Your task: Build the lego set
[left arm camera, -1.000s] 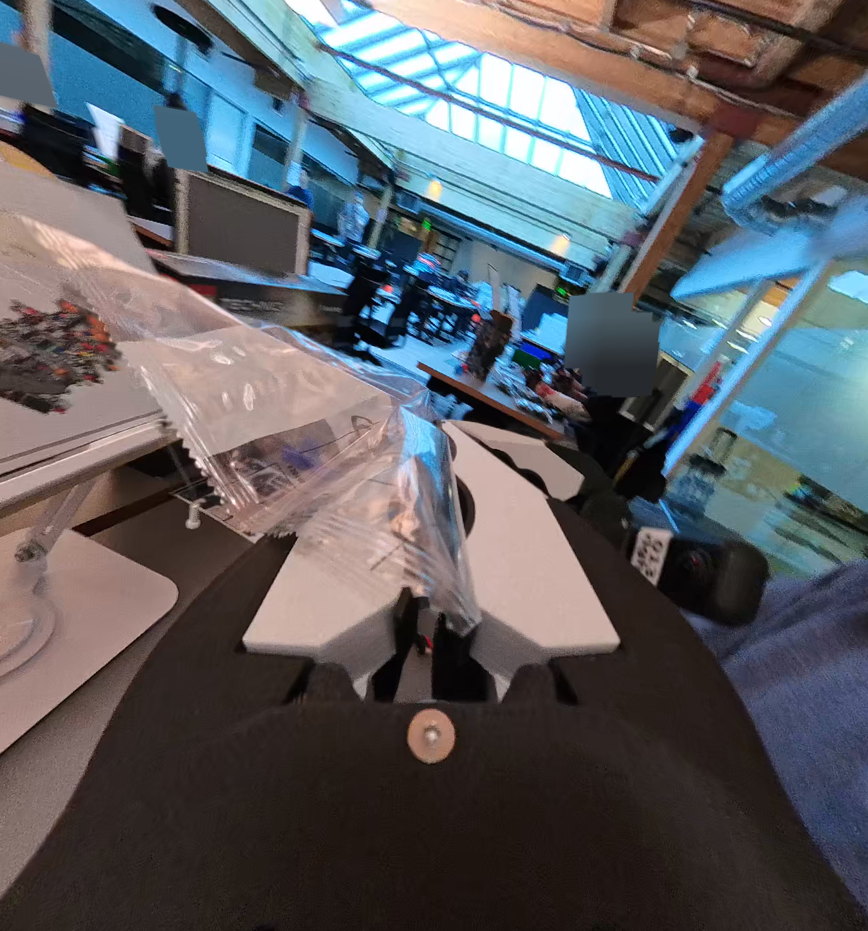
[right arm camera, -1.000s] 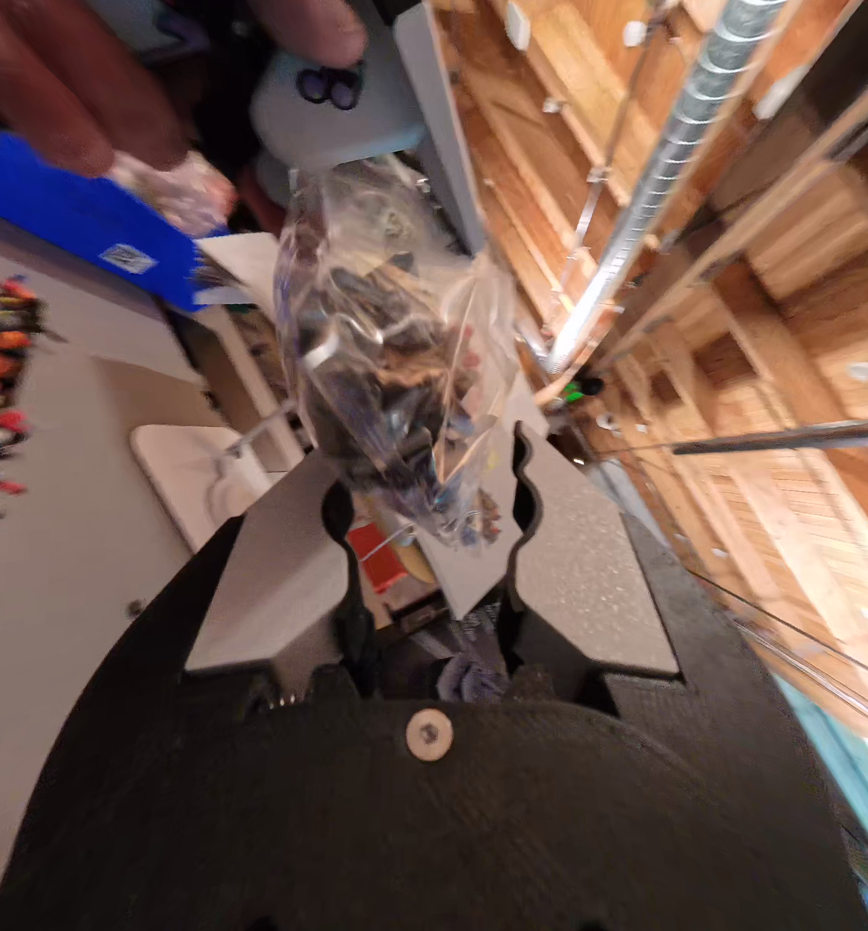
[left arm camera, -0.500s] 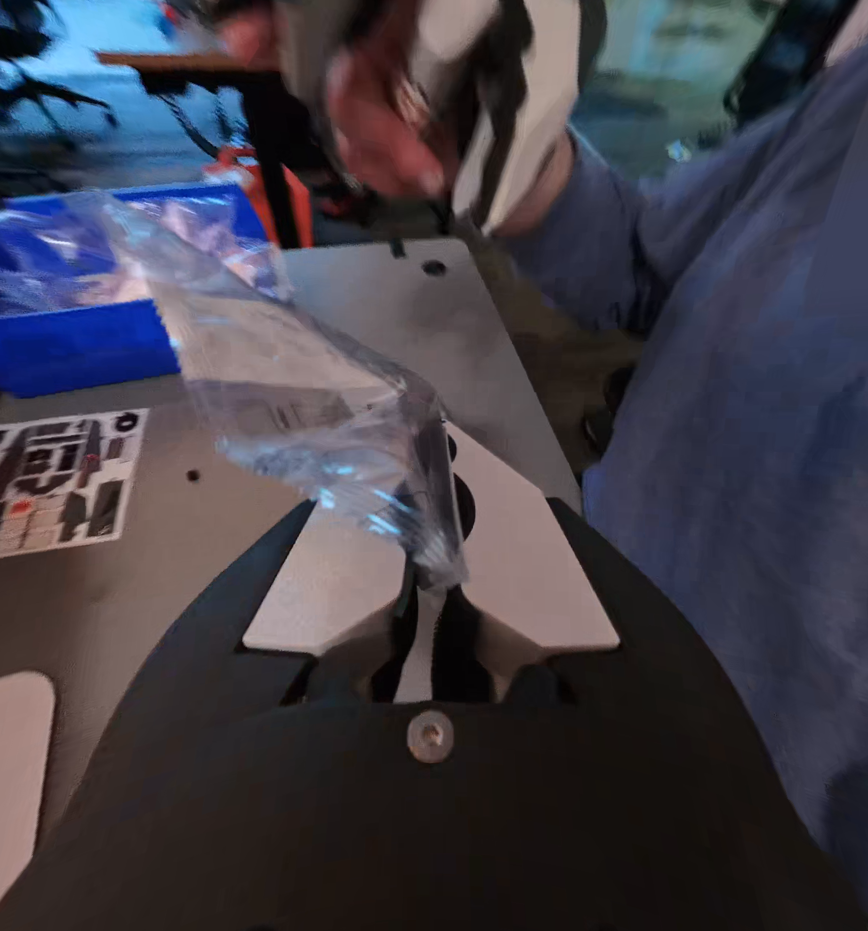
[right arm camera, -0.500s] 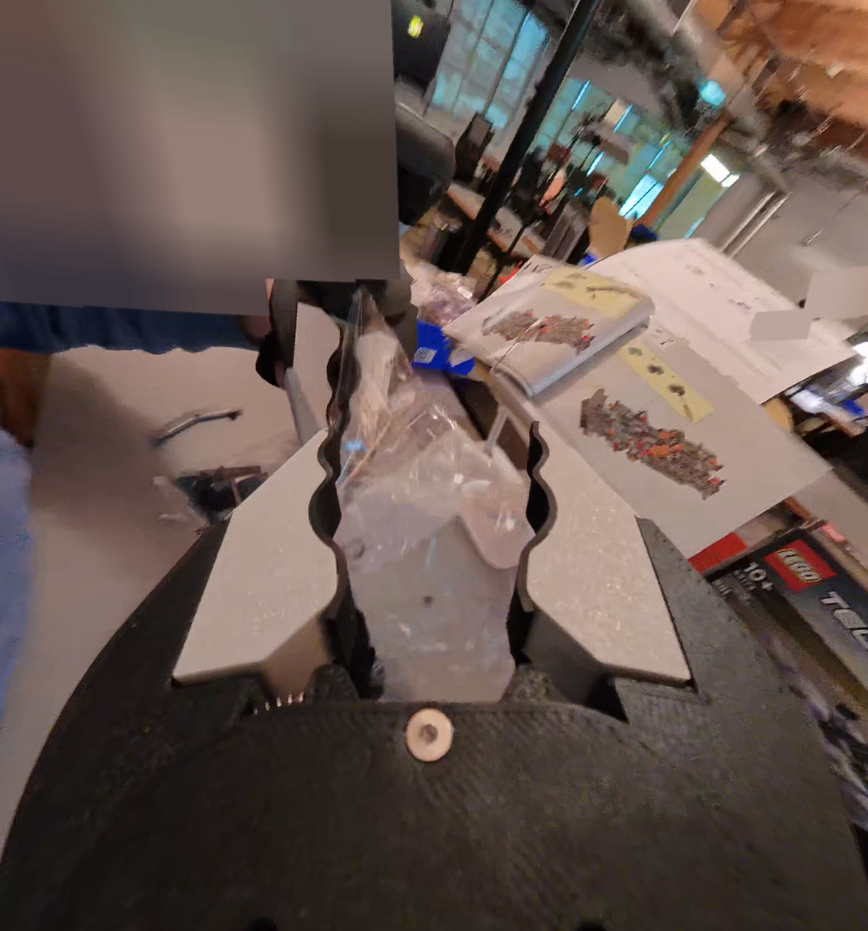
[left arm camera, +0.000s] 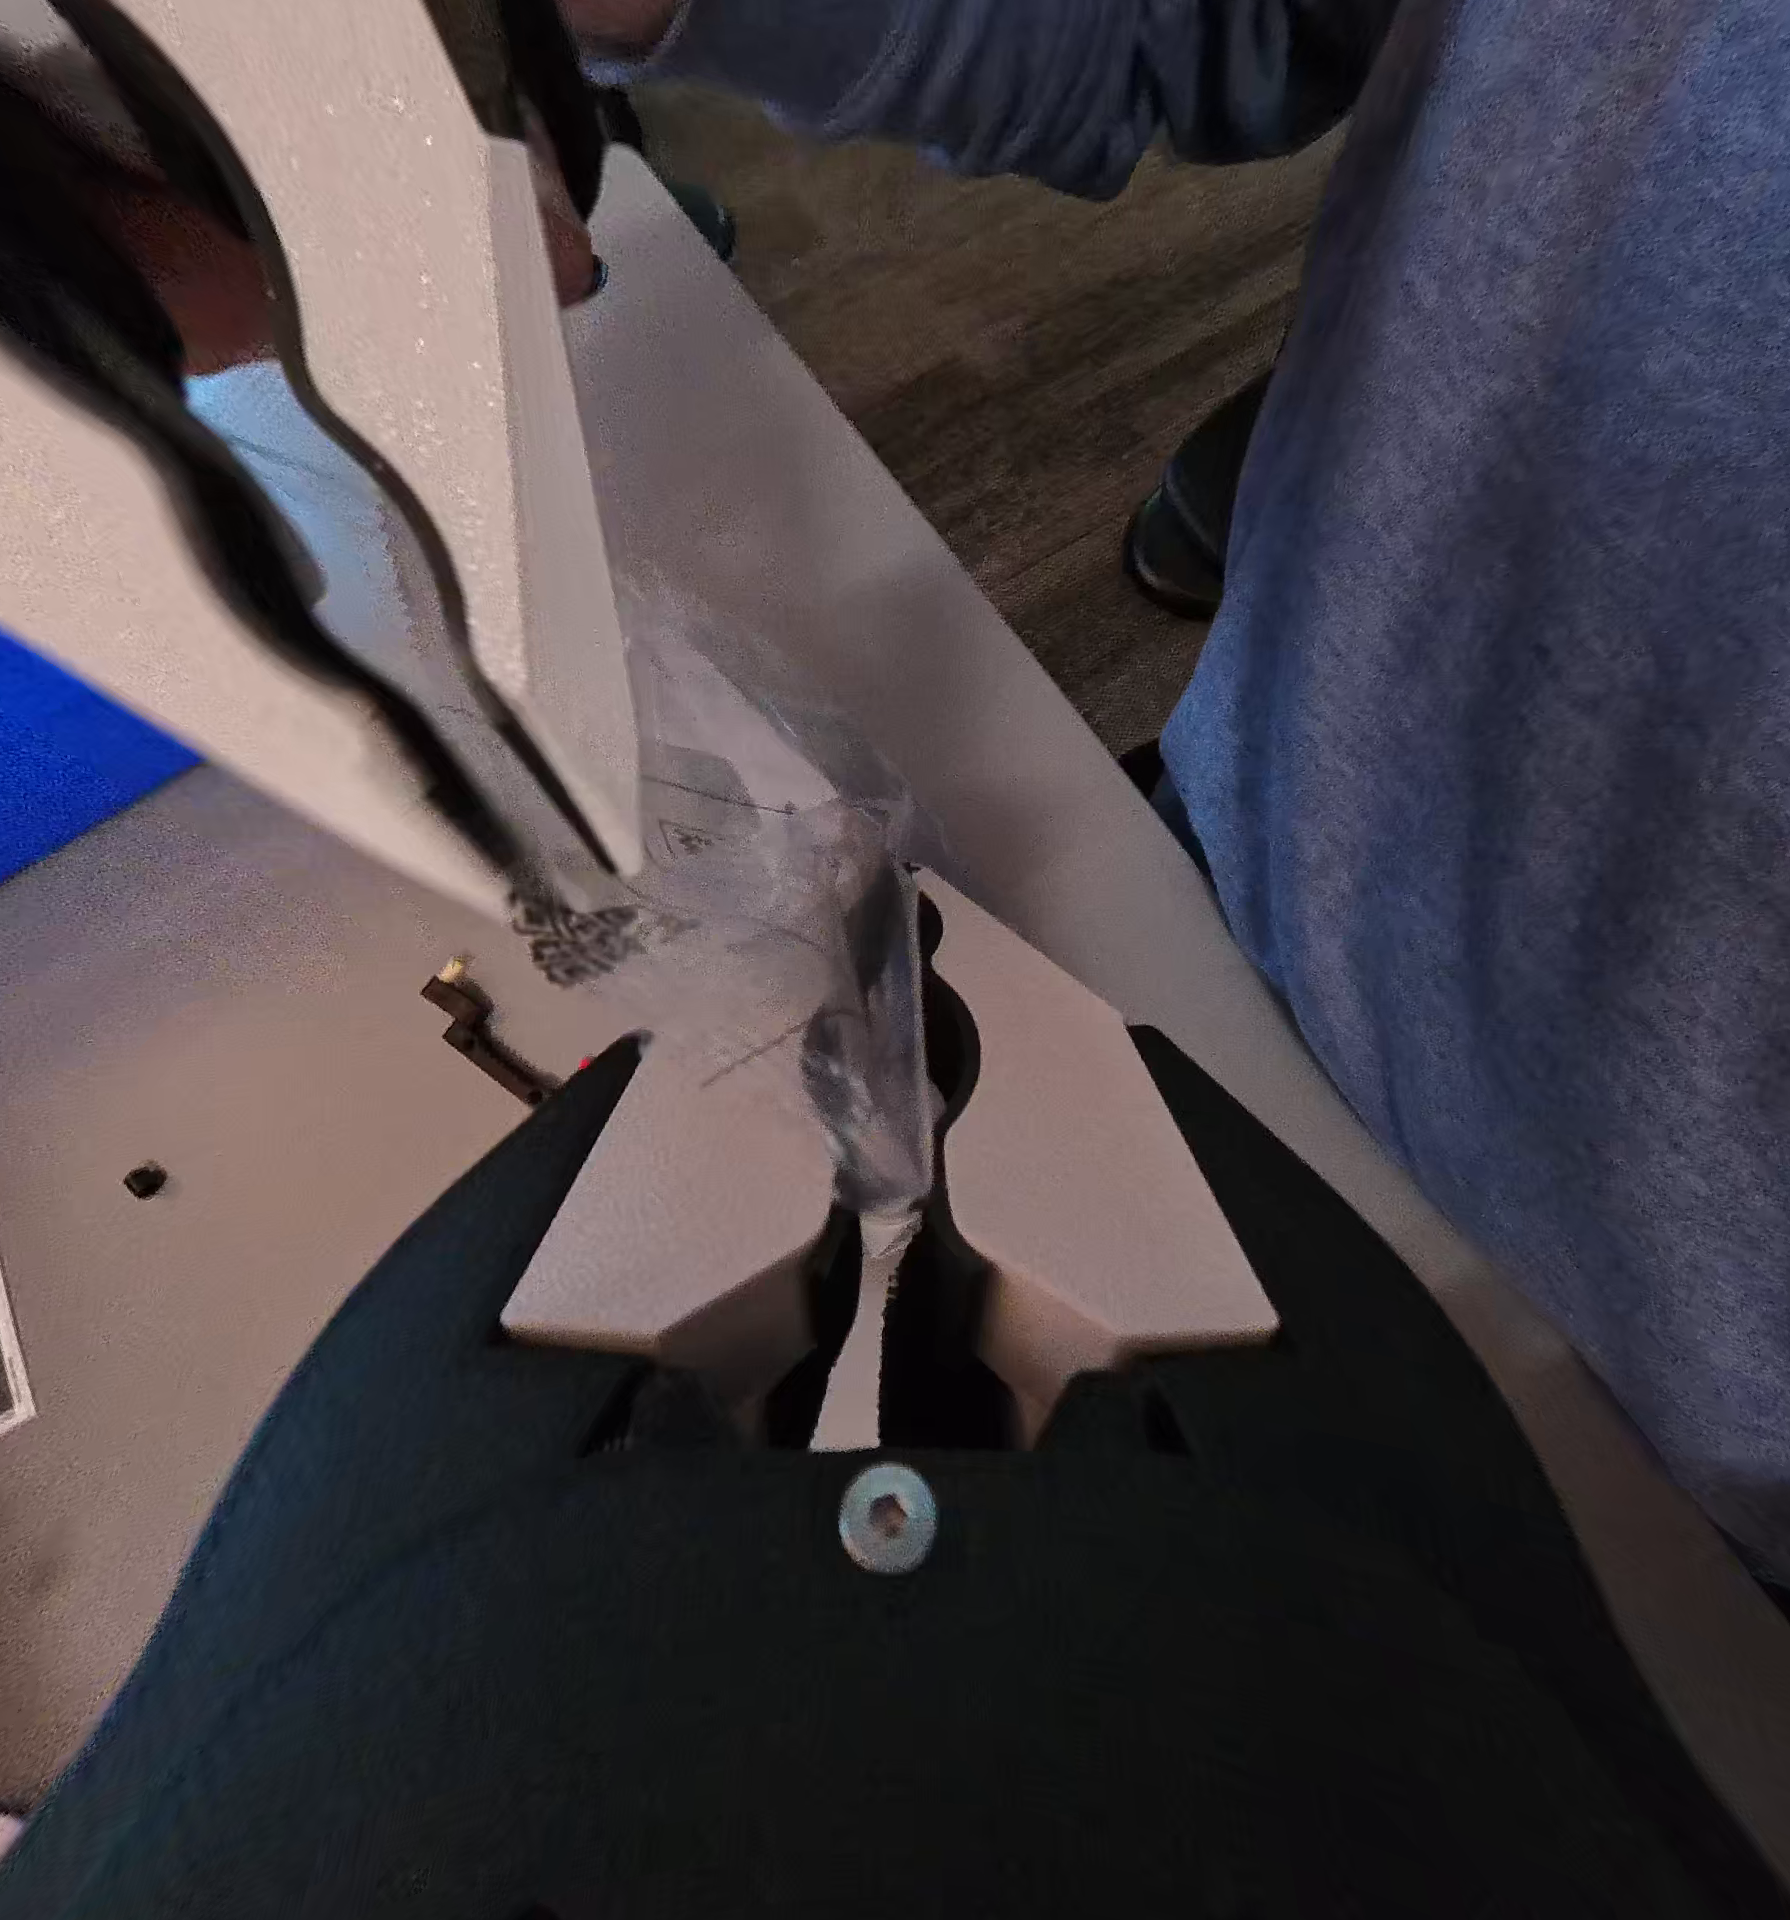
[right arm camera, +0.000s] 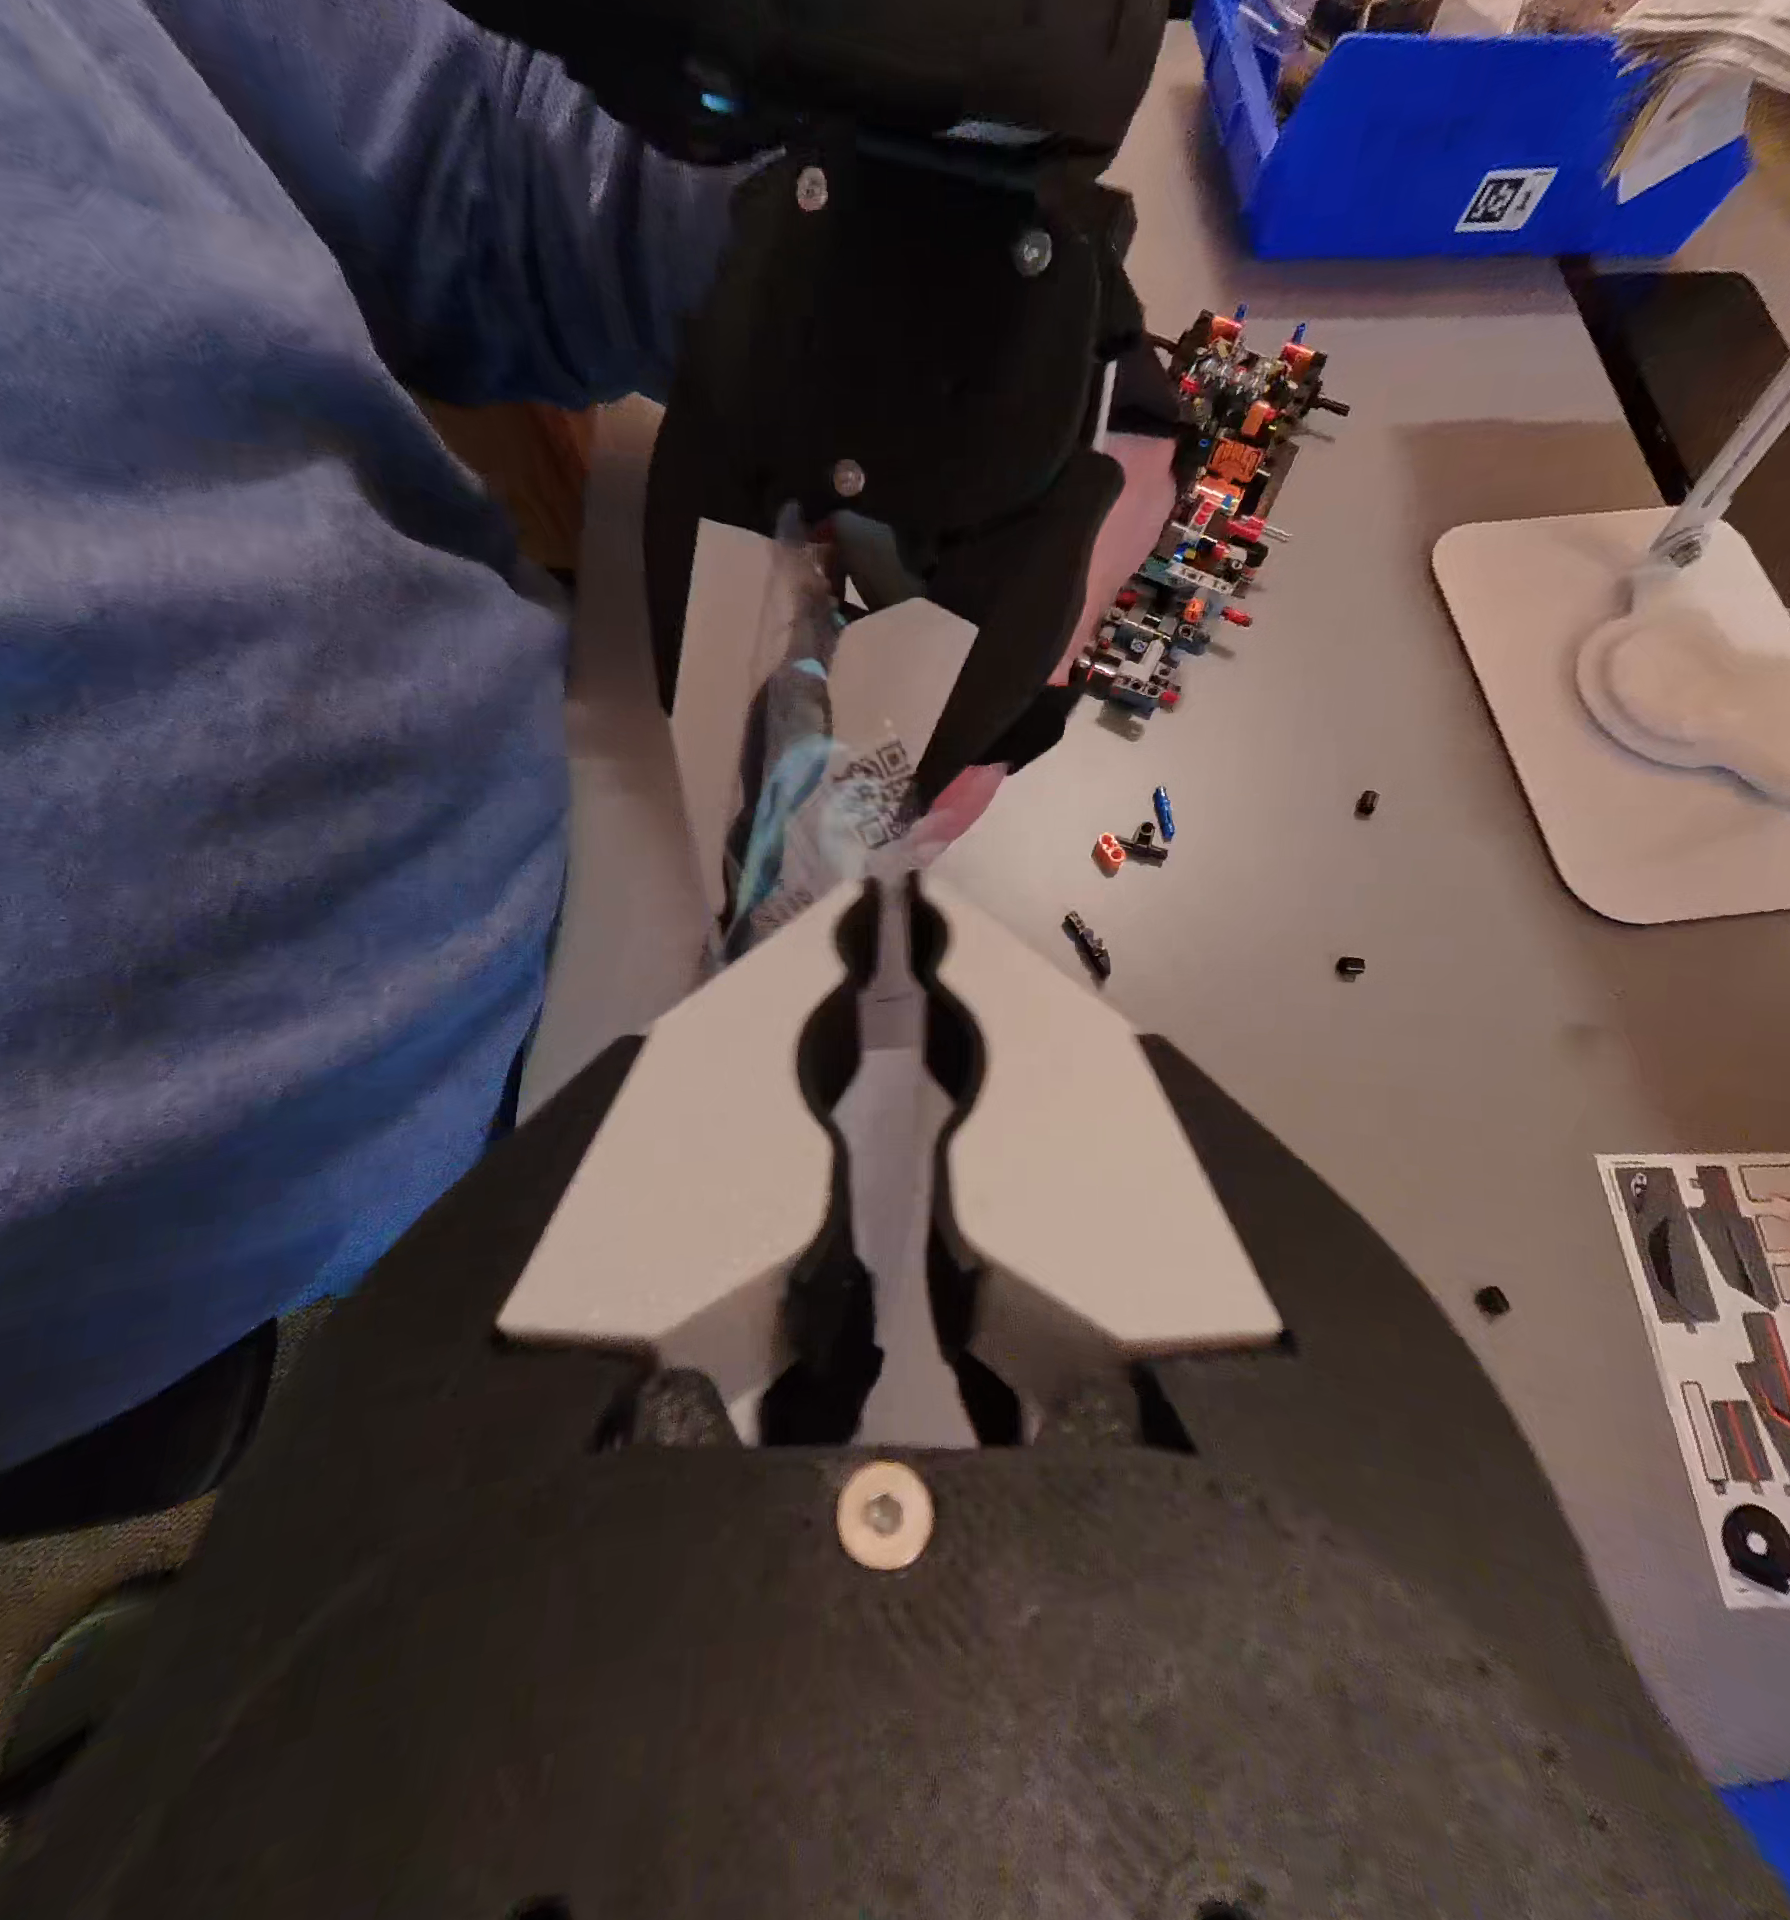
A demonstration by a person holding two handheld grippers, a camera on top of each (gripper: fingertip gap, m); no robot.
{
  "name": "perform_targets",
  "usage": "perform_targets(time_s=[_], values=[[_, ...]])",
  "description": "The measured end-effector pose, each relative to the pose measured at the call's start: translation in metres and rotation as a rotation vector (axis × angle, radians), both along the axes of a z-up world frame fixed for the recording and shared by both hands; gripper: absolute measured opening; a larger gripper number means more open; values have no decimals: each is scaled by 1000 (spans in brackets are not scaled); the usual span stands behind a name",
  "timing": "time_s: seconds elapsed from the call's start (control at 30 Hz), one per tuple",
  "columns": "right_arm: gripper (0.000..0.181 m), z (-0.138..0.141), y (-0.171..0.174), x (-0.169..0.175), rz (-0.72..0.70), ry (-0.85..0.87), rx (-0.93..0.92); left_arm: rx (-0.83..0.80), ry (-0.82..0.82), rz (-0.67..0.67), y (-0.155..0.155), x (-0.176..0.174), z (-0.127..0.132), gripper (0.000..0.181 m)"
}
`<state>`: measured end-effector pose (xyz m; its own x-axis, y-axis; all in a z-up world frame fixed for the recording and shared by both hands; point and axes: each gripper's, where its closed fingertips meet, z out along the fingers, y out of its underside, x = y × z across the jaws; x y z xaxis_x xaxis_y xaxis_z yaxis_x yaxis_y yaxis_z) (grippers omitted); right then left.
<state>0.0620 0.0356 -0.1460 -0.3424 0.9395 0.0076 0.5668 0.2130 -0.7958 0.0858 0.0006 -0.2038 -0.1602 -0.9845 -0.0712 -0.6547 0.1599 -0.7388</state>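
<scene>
We are seeing a clear plastic bag (right arm camera: pixel 818 800) with black printed squares, a blue bin (right arm camera: pixel 1442 135) far right, and a multicoloured lego build (right arm camera: pixel 1203 520) on the grey worktop (right arm camera: pixel 1390 1039).

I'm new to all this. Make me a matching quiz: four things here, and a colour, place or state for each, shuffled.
1 plastic bag; 2 Lego model; 3 sticker sheet; 4 bin
a blue; b lying flat at the near right; c half-built; d pinched by left hand-held gripper and right hand-held gripper
Pairs: 1-d, 2-c, 3-b, 4-a
</scene>
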Motion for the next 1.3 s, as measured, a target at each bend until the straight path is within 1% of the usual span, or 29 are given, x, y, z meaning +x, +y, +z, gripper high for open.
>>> perform_targets(time_s=[0.07,0.13,0.17,0.2,0.3,0.37,0.4,0.43,0.53,0.6,0.67,0.7,0.73,0.87,0.97,1.03,1.13,1.3], values=[[0,-1,0,-1,-4,-4,-15,-21,-4,37,4,-4,-4,6],[0,-1,4,0,-21,-6,-16,-75,-21,107,11,-10,-8,10],[0,-3,8,1,-35,-20,-11,-92,-22,151,16,-16,-10,20],[0,-6,11,1,-45,-39,-7,-102,-41,178,20,-21,-9,18],[0,-15,17,0,-61,-79,-24,-126,-104,260,30,-35,-2,29],[0,-19,22,-3,-79,-91,-36,-119,-171,315,39,-40,11,37],[0,-20,24,-4,-86,-97,-44,-110,-215,337,43,-40,20,35],[0,-20,26,-5,-91,-101,-49,-106,-251,356,47,-41,27,28],[0,-24,30,-7,-106,-128,-63,-104,-285,410,61,-42,31,0],[0,-27,38,-10,-141,-137,-33,-130,-294,431,67,-44,27,0],[19,-25,43,-14,-176,-124,-4,-143,-306,422,68,-43,26,0],[21,-22,42,-16,-177,-115,16,-144,-307,426,69,-43,26,0],[21,-22,41,-19,-170,-113,44,-148,-309,411,68,-42,26,0],[0,-26,39,-29,-148,-108,118,-139,-298,398,68,-42,26,0],[0,-25,40,-31,-148,-77,140,-146,-309,431,74,-46,26,0],[0,-25,41,-31,-162,-66,149,-148,-354,458,78,-47,32,8],[0,-25,42,-32,-176,-52,143,-148,-401,468,79,-48,39,6],[0,-26,42,-32,-188,-42,142,-187,-393,459,78,-47,36,0]])
